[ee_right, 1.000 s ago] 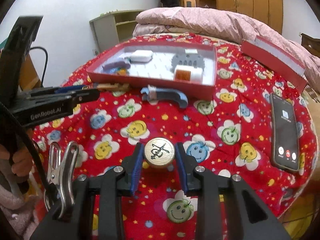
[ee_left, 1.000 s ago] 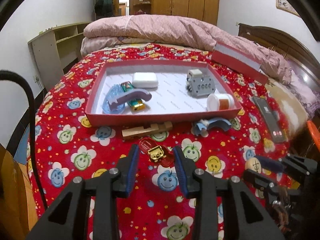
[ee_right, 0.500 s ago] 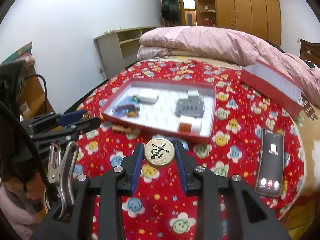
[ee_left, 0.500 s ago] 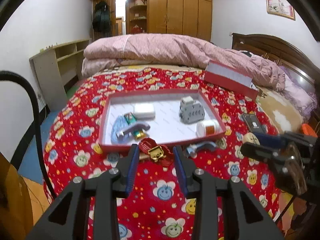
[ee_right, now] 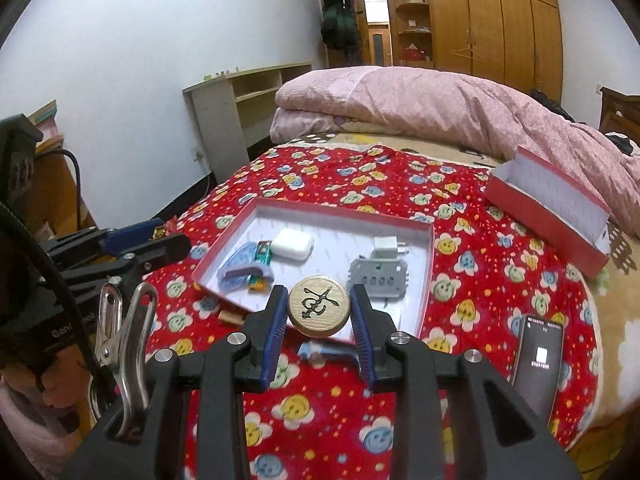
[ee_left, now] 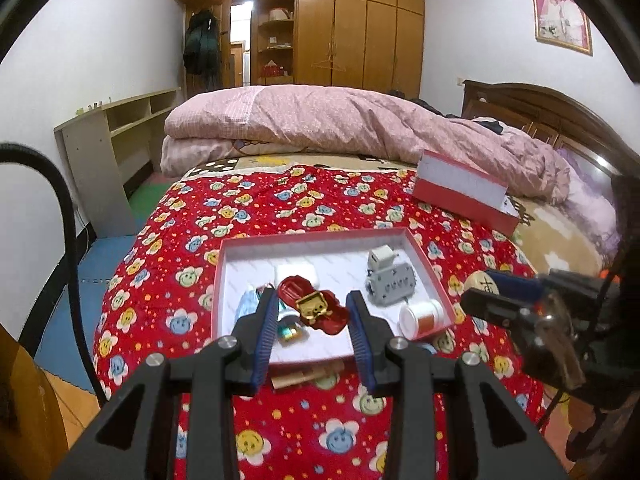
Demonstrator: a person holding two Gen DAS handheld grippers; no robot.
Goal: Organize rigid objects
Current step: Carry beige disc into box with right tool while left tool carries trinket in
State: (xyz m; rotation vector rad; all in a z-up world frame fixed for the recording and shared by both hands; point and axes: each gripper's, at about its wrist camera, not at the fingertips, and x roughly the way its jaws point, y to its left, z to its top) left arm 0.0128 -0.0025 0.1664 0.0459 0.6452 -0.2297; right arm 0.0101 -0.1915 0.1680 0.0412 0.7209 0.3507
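Note:
My left gripper (ee_left: 313,301) is shut on a red toy piece with a gold part (ee_left: 316,309), held in the air above the near side of the red-rimmed tray (ee_left: 316,236). My right gripper (ee_right: 319,305) is shut on a round wooden disc with a black character (ee_right: 319,308), also lifted, over the tray's (ee_right: 340,216) near edge. The tray holds a white case (ee_right: 292,244), a grey block with a plug (ee_right: 378,272), a blue curved piece (ee_right: 240,264) and a white-and-orange pill bottle (ee_left: 422,316).
On the red smiley-print bedspread a wooden clip (ee_left: 308,374) and a blue curved piece (ee_right: 328,350) lie in front of the tray. A phone (ee_right: 538,360) lies at the right. The tray's red lid (ee_right: 548,208) leans against the pink duvet (ee_left: 360,128) behind.
Both grippers have risen off the bedspread, each carrying its object. The tray and bed now look smaller and lower in both views.

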